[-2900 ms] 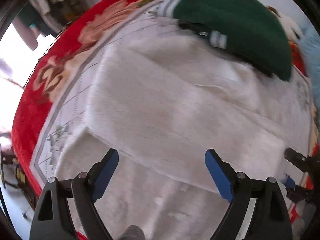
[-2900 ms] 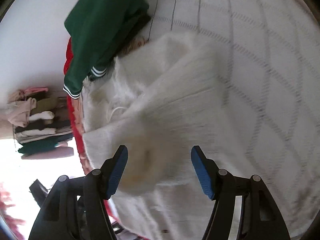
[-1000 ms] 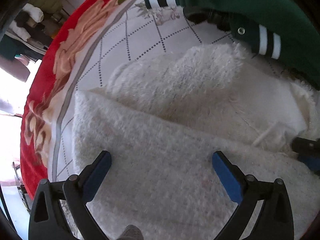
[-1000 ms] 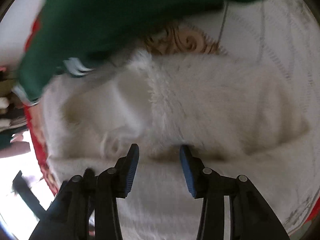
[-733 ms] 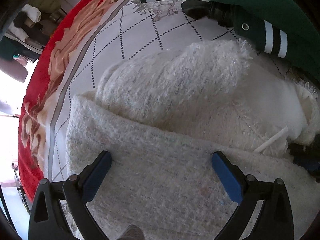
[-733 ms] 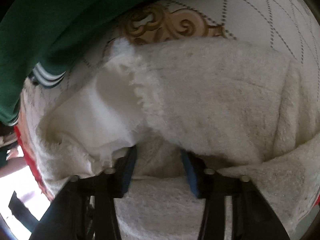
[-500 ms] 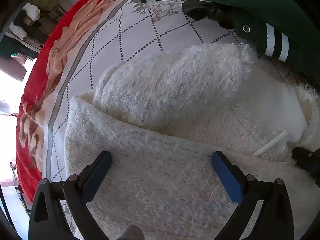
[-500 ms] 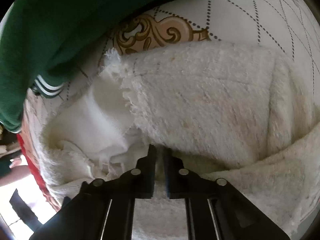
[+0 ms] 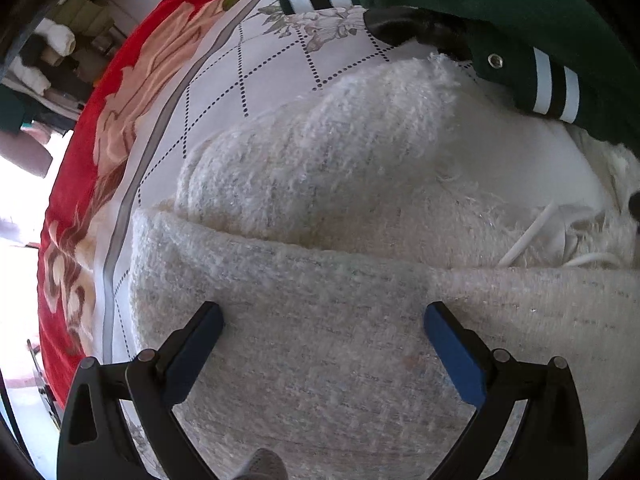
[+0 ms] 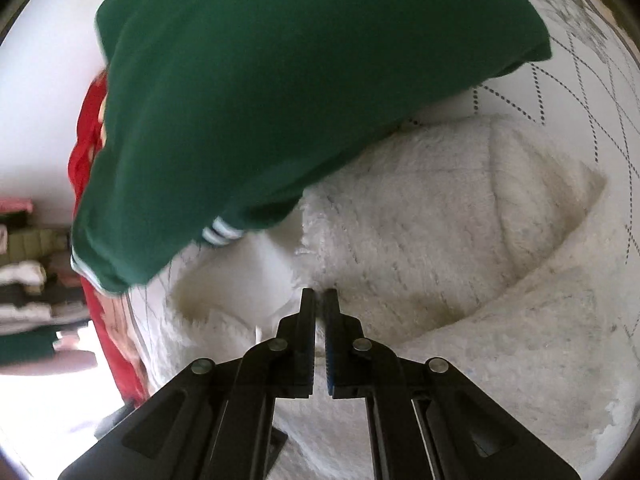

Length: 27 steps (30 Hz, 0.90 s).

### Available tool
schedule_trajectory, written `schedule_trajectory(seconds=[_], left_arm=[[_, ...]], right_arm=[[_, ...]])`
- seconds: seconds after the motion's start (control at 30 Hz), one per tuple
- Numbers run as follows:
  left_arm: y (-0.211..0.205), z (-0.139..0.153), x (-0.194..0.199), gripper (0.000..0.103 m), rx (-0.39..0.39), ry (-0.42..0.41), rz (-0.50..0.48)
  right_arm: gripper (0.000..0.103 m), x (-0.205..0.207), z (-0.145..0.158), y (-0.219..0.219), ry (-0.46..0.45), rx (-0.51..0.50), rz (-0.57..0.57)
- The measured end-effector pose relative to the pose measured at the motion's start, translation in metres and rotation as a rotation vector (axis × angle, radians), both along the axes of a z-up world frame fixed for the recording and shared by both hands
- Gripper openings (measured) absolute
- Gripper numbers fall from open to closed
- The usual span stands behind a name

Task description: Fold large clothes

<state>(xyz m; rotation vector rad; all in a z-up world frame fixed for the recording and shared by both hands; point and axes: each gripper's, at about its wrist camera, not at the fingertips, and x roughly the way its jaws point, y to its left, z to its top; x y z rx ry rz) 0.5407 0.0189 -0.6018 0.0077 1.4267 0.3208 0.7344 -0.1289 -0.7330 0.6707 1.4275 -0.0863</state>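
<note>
A fluffy white garment point(image 9: 320, 216) lies partly folded on the bed, a straight folded edge across its middle. My left gripper point(image 9: 320, 320) is open and hovers just over the lower folded layer. In the right wrist view the same white garment point(image 10: 440, 232) fills the lower right. My right gripper point(image 10: 319, 296) is shut on the garment's fuzzy inner edge beside the smooth white lining point(image 10: 260, 276). Its tip also shows at the far right of the left wrist view point(image 9: 634, 202).
A folded green jacket with white-striped cuffs point(image 9: 500, 8) lies just beyond the white garment, overlapping its far edge; it also shows in the right wrist view point(image 10: 280, 80). The bed has a white quilted cover point(image 9: 248, 80) and a red floral blanket point(image 9: 120, 92). Stacked clothes point(image 10: 24, 264) stand at left.
My right gripper closed from open onto the white garment's inner edge and has lifted back slightly. My left gripper stayed open over the folded layer, hardly moving.
</note>
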Motion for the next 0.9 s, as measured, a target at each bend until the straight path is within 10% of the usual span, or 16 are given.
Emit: schedule_trajectory(seconds=[0.17, 0.33, 0.4, 0.47, 0.57, 0.9], left_arm=[[-0.002, -0.002, -0.003, 0.103, 0.015, -0.012, -0.025], [-0.006, 0.017, -0.016, 0.103, -0.007, -0.025, 0.002], [-0.007, 0.032, -0.024, 0.103, -0.034, -0.044, 0.008], [-0.010, 0.046, -0.034, 0.103, -0.055, -0.062, 0.010], [-0.017, 0.058, -0.048, 0.103, -0.086, -0.070, 0.012], [-0.050, 0.049, -0.080, 0.103, -0.098, -0.007, -0.027]], right_arm=[[0.000, 0.011, 0.035, 0.006, -0.164, 0.036, 0.019], [0.001, 0.037, 0.021, 0.032, -0.029, 0.068, 0.255], [0.017, 0.017, 0.043, 0.020, -0.061, -0.013, 0.324], [0.055, -0.002, 0.056, -0.003, -0.068, -0.048, 0.330], [0.062, -0.046, 0.063, -0.064, -0.024, -0.137, 0.302], [0.064, -0.144, -0.044, -0.155, 0.292, -0.187, 0.435]])
